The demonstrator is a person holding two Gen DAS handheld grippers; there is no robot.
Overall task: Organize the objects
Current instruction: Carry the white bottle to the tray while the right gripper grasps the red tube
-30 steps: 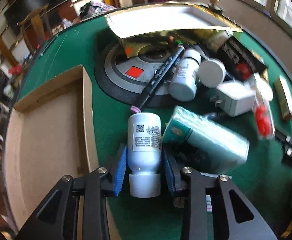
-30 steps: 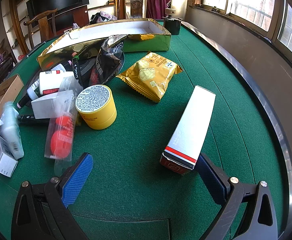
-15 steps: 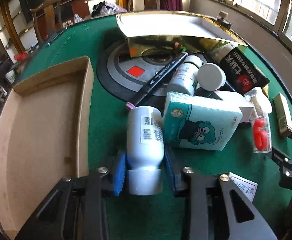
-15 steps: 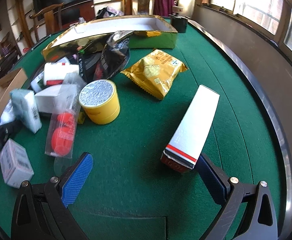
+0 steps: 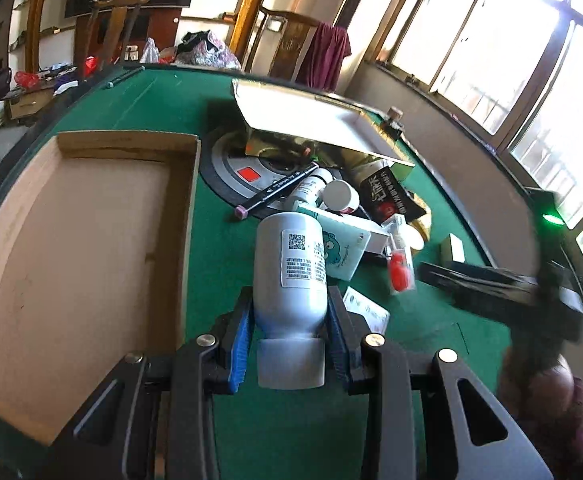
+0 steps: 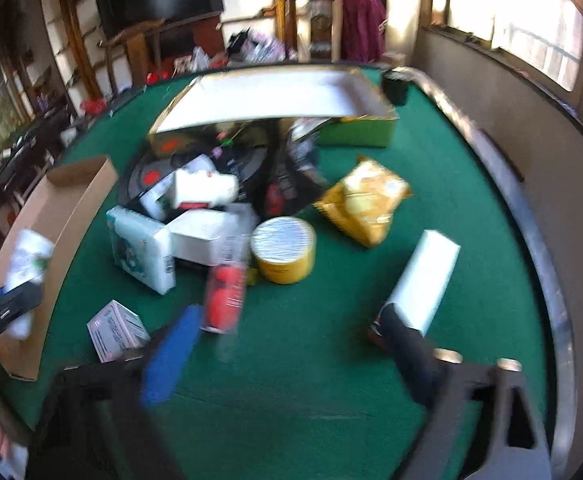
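Note:
My left gripper [image 5: 290, 328] is shut on a white bottle [image 5: 290, 268] with a QR label and holds it lifted above the green table, just right of the cardboard tray [image 5: 71, 240]. In the right wrist view the same bottle [image 6: 27, 258] hangs over the tray's [image 6: 63, 208] near end. My right gripper [image 6: 287, 344] is open and empty above the green felt, blurred by motion. A long white box [image 6: 425, 280] lies by its right finger. A packet of red balls [image 6: 225, 292] lies near its left finger.
A pile lies mid-table: tissue pack [image 6: 139, 248], yellow tin [image 6: 284, 254], gold snack bag [image 6: 365, 200], black marker [image 5: 277, 190], small white box [image 6: 117, 330]. A gold box [image 6: 275, 108] stands behind. The table rail [image 6: 531, 220] curves on the right.
My left gripper has lifted the white bottle up and away from the tissue pack, toward the cardboard tray. My right gripper has risen and tilted; its view is now blurred.

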